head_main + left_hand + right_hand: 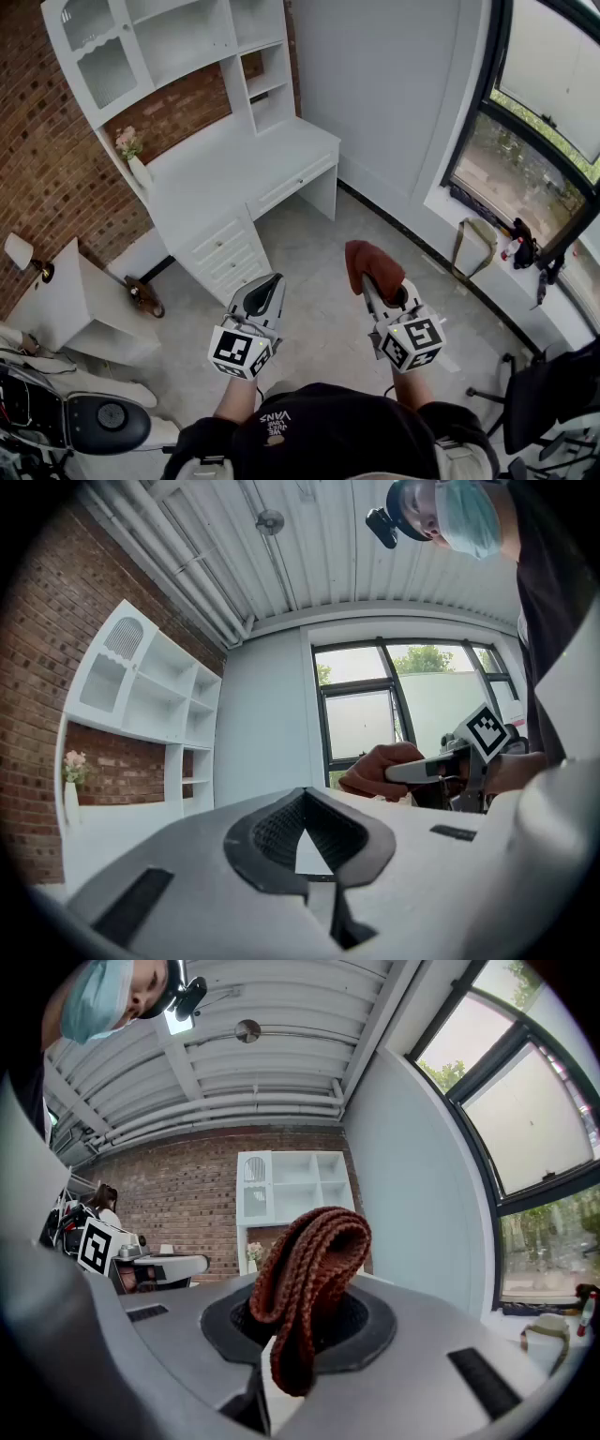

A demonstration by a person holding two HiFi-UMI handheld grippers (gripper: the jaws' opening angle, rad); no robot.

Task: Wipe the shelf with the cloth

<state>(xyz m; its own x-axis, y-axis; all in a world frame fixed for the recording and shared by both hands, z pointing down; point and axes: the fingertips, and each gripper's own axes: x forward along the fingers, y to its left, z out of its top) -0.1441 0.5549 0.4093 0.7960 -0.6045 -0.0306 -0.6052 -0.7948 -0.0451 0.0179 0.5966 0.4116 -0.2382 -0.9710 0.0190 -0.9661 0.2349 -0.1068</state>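
A red-brown knitted cloth (pixel 369 262) is folded over the tip of my right gripper (pixel 374 287), which is shut on it. In the right gripper view the cloth (pixel 311 1274) stands up in a loop between the jaws of the right gripper (pixel 281 1349). My left gripper (pixel 266 289) is level with it on the left, shut, with nothing in it (pixel 305 844). The white shelf unit (pixel 187 42) stands on a desk against the brick wall, well ahead and to the left of both grippers. The shelf unit (pixel 292 1185) also shows far off behind the cloth.
A white desk (pixel 248 159) with drawers carries a vase of flowers (pixel 136 164). A window (pixel 539 141) and its sill with a bag (pixel 473 242) lie to the right. A dark chair (pixel 553 398) is at lower right, a white side table (pixel 80 314) at left.
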